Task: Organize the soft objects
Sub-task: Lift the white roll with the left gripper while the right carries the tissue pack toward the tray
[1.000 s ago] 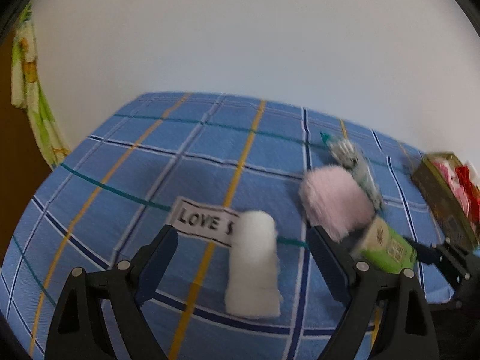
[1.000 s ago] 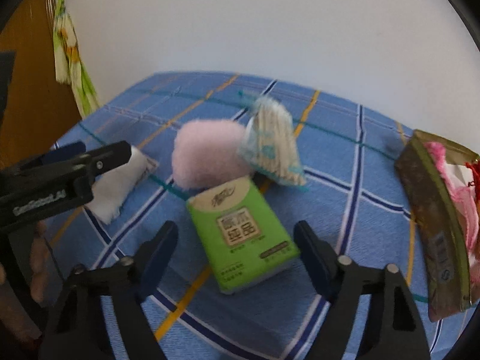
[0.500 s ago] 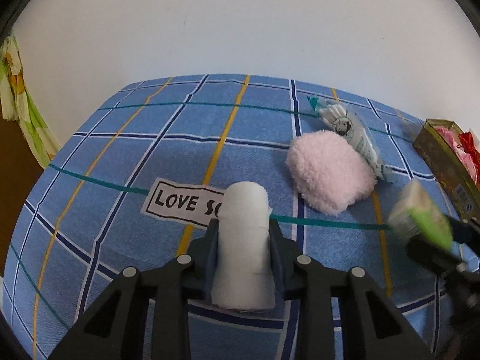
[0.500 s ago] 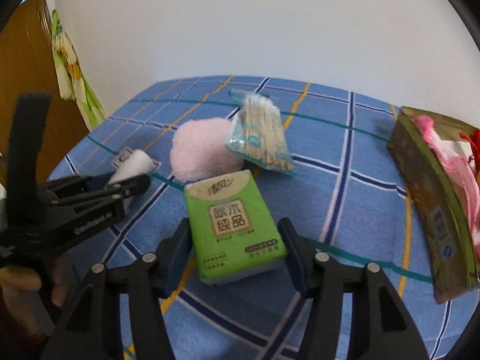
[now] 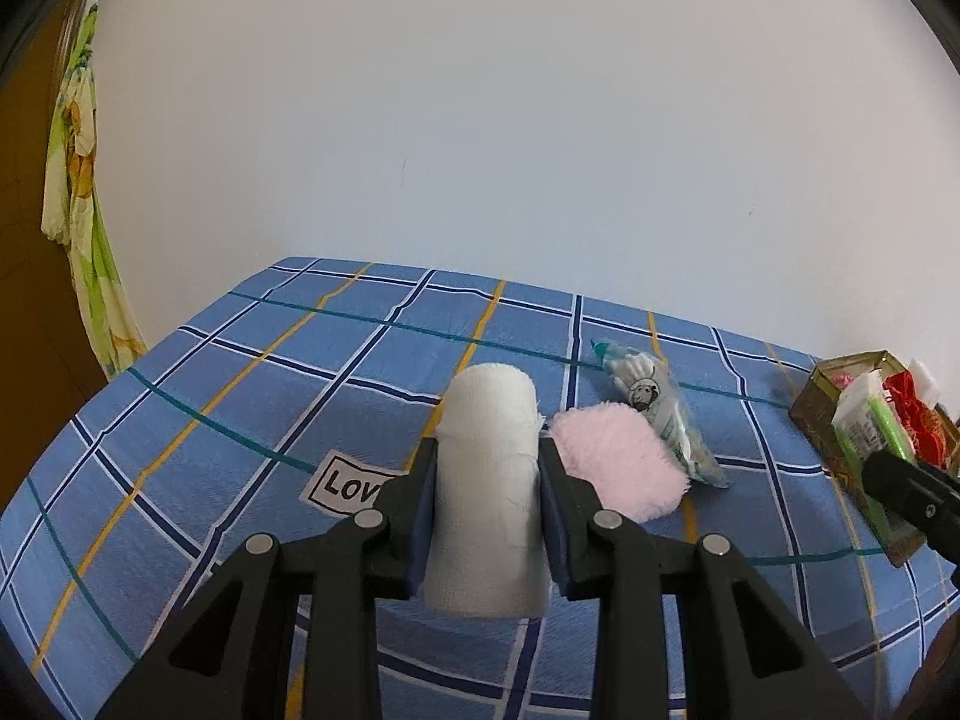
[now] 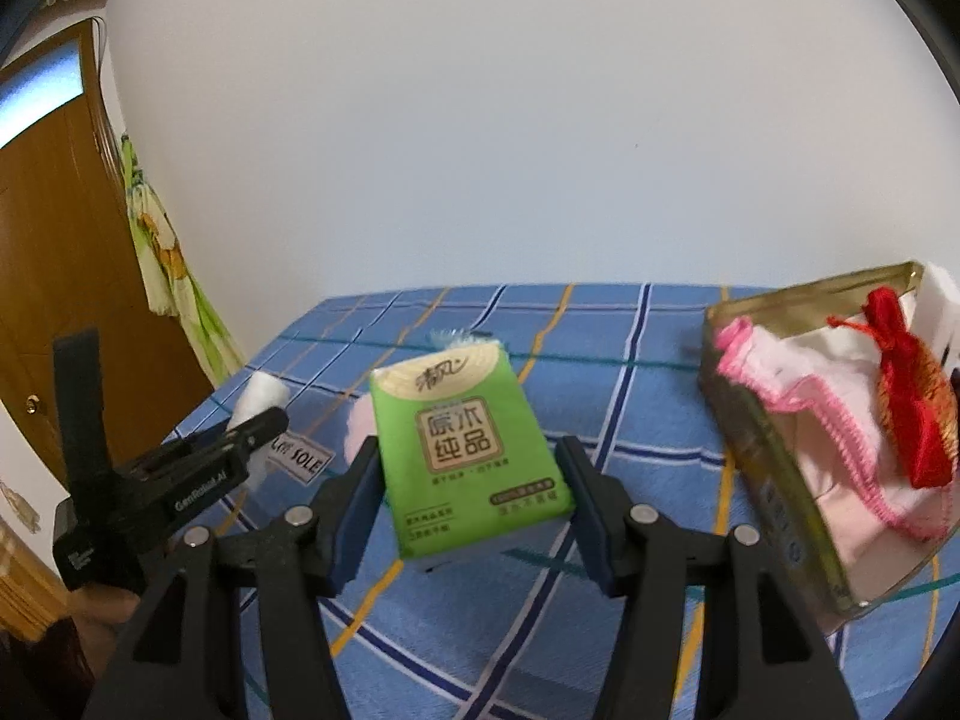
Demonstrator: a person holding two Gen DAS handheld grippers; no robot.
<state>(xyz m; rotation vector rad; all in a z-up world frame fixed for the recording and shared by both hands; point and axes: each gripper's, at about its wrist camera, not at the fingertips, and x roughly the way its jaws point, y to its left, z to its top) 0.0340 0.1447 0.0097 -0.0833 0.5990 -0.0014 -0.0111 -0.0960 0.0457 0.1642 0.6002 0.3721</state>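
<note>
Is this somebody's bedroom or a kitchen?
Probably a room in a home, maybe a bedroom, though that's a guess. A blue checked cloth covers the surface, a wooden door stands to the left, and flowery fabric hangs by the plain wall.

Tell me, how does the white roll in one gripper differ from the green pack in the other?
The white roll is a plain, fuzzy cylinder; the green tissue pack is a flat, glossy block with printed characters. The roll sits in the left gripper, the pack in the right gripper, whose jaws stand wider apart. Both are soft, clamped from the sides, and lifted off the blue checked cloth.
</note>
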